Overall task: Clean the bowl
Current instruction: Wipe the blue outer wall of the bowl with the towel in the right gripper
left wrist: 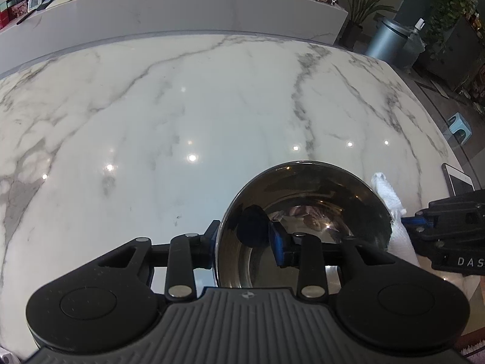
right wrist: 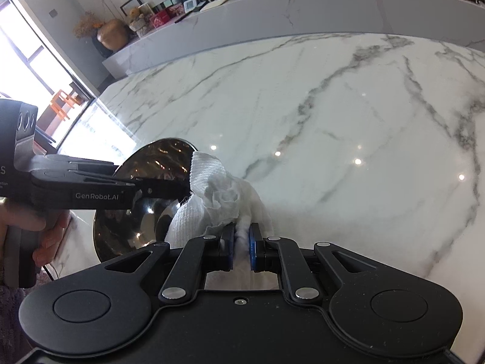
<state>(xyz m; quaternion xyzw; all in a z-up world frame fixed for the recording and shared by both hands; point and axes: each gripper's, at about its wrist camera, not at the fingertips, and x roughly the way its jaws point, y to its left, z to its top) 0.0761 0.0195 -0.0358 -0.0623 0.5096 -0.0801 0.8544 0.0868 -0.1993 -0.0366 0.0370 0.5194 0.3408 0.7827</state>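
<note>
A shiny steel bowl point(left wrist: 306, 212) is tilted on its side above the marble table point(left wrist: 182, 106), its inside facing my left wrist camera. My left gripper point(left wrist: 245, 239) is shut on the bowl's rim, one finger outside and one inside. My right gripper point(right wrist: 241, 242) is shut on a white cloth point(right wrist: 224, 194), which touches the bowl's outer right side. The bowl point(right wrist: 142, 218) shows in the right wrist view at the left, behind the left gripper's body. The cloth point(left wrist: 391, 206) and the right gripper also show at the right edge of the left wrist view.
A phone point(left wrist: 459, 179) lies near the table's right edge. A raised marble ledge point(left wrist: 182, 9) with boxes and small items runs along the far side. A grey bin point(left wrist: 386, 39) and plants stand beyond the table's far right corner.
</note>
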